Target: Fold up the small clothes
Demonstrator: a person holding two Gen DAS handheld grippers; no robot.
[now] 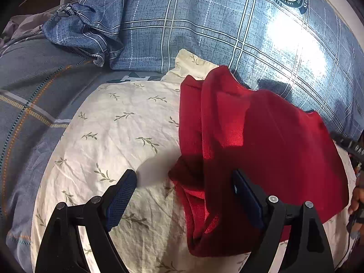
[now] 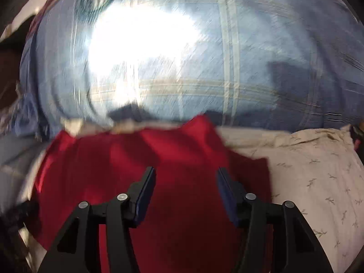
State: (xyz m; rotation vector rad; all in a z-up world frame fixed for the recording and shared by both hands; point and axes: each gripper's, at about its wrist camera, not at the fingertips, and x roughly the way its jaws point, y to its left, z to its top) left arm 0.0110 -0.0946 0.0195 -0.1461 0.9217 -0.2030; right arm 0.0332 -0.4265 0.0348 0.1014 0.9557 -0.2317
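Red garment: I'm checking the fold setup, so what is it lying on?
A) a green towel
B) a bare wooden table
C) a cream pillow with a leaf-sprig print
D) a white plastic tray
C: the red garment is spread over the cream pillow printed with small leaf sprigs, in front of the blue plaid bedding, and both the left gripper and the right gripper hang open above it.

Hard sunlight throws a blown-out glare patch on the blue plaid bedding (image 1: 295, 45) at far right, with deep shadows over the red garment (image 1: 261, 147). The right wrist view is heavily motion-blurred; both fisheye frames darken and bend at their edges
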